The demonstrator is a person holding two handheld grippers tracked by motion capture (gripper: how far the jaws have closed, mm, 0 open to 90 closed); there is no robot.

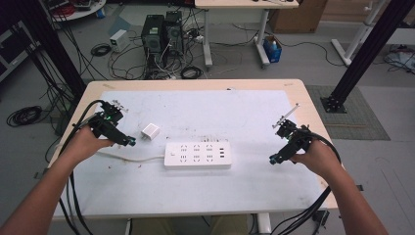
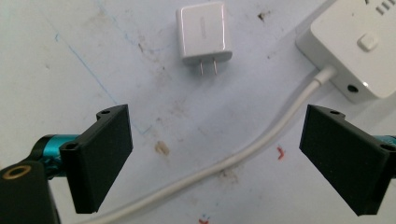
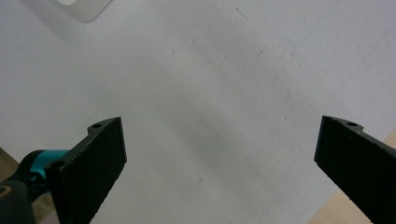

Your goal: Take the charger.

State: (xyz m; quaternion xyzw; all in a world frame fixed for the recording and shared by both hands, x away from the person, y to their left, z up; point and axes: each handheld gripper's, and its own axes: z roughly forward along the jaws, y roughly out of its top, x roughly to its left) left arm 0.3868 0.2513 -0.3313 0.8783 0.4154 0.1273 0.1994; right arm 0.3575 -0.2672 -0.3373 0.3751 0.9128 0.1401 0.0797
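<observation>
High view first: we see the white rectangular power strip (image 1: 197,155) lying mid-table on the white mat (image 1: 244,112), with the small white plug-in charger (image 1: 150,131) just beside its left end. Left gripper (image 1: 131,142) and right gripper (image 1: 272,159) both gape wide, holding nothing.

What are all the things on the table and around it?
Power strip: one, white, middle of the table, near side.
Cord: one, white, runs from the strip's left end toward the table's left edge.
Charger: one, white, two prongs, lying left of the strip, apart from it.
Mat: one, white, stained, covers most of the table.
Table: one, light wood.
Computers: two, black, on the floor behind the table.
Box: one, white, on the floor left of the computers.
Left gripper: one, black, open, beside the charger.
Right gripper: one, black, open, over the mat's right side.
</observation>
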